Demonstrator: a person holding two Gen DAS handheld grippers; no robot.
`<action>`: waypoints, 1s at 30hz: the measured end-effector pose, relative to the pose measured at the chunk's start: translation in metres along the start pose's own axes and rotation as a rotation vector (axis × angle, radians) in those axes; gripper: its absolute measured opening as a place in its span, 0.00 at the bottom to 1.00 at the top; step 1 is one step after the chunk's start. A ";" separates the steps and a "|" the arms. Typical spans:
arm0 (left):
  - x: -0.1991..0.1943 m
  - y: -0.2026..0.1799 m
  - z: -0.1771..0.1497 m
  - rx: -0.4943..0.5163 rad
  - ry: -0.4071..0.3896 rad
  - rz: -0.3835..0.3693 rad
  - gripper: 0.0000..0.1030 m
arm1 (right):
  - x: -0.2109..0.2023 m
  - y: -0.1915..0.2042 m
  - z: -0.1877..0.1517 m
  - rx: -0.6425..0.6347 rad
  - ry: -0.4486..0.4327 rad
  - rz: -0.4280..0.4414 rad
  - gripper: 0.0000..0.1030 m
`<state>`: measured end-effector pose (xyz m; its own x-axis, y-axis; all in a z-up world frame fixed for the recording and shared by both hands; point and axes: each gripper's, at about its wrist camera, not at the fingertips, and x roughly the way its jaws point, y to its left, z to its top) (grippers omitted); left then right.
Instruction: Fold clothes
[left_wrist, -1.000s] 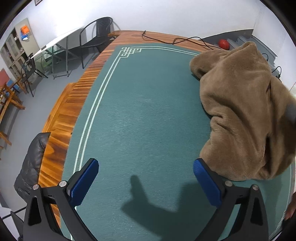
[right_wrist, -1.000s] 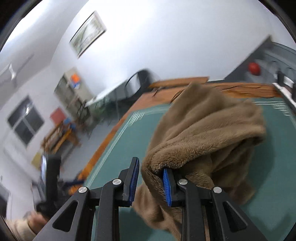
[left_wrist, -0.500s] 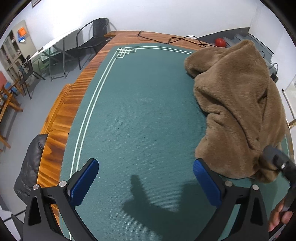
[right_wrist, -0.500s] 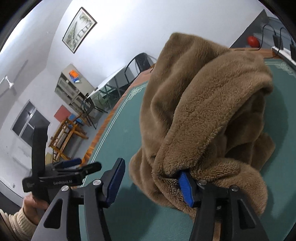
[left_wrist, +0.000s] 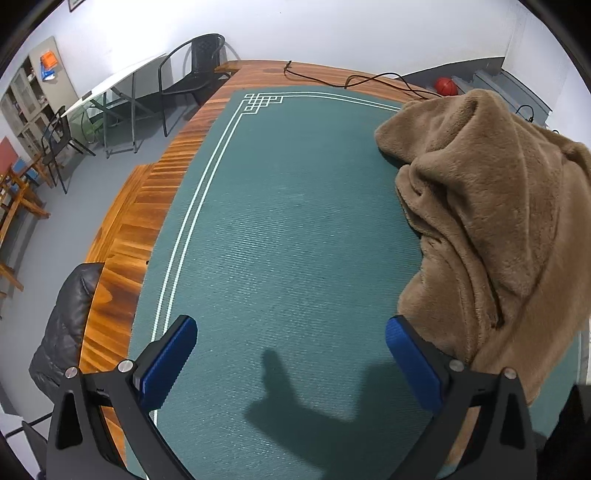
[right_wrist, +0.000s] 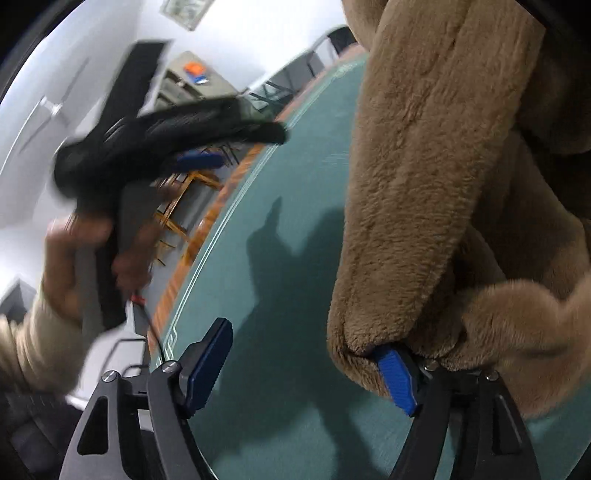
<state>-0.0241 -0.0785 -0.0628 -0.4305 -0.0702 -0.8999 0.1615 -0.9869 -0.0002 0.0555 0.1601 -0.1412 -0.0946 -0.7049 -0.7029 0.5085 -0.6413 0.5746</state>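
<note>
A brown fleece garment (left_wrist: 498, 221) lies crumpled on the right part of the green mat (left_wrist: 295, 221). My left gripper (left_wrist: 291, 363) hovers open over bare mat, its right finger just beside the fleece's near edge. In the right wrist view the fleece (right_wrist: 424, 184) fills the right side and drapes over the tip of my right finger. My right gripper (right_wrist: 301, 373) is low over the mat and its jaws are opening; only mat shows between the pads. The left gripper (right_wrist: 243, 147) appears blurred there, held in a hand (right_wrist: 74, 258).
The mat covers a wooden table (left_wrist: 122, 251) whose edge runs along the left. A black cable (left_wrist: 369, 79) lies at the far end. A dark jacket (left_wrist: 62, 332) hangs at the near left edge. Chairs (left_wrist: 192, 70) and a red ball (left_wrist: 445, 85) stand beyond.
My right gripper has let go of the fleece fold, spread its jaws and dropped toward the mat. The garment has slumped lower. My left gripper has stayed in place.
</note>
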 end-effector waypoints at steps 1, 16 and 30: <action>0.000 0.001 -0.001 0.000 0.000 0.001 0.99 | -0.004 -0.001 -0.003 0.006 0.007 -0.001 0.76; -0.009 0.011 -0.007 -0.020 -0.013 -0.009 0.99 | -0.132 -0.076 0.000 0.295 -0.288 -0.128 0.76; -0.029 0.016 -0.016 -0.014 -0.040 -0.004 0.99 | -0.147 -0.260 0.078 0.833 -0.619 -0.027 0.76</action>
<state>0.0047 -0.0896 -0.0439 -0.4661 -0.0728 -0.8817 0.1719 -0.9851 -0.0095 -0.1294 0.4064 -0.1544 -0.6401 -0.5684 -0.5169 -0.2311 -0.4992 0.8351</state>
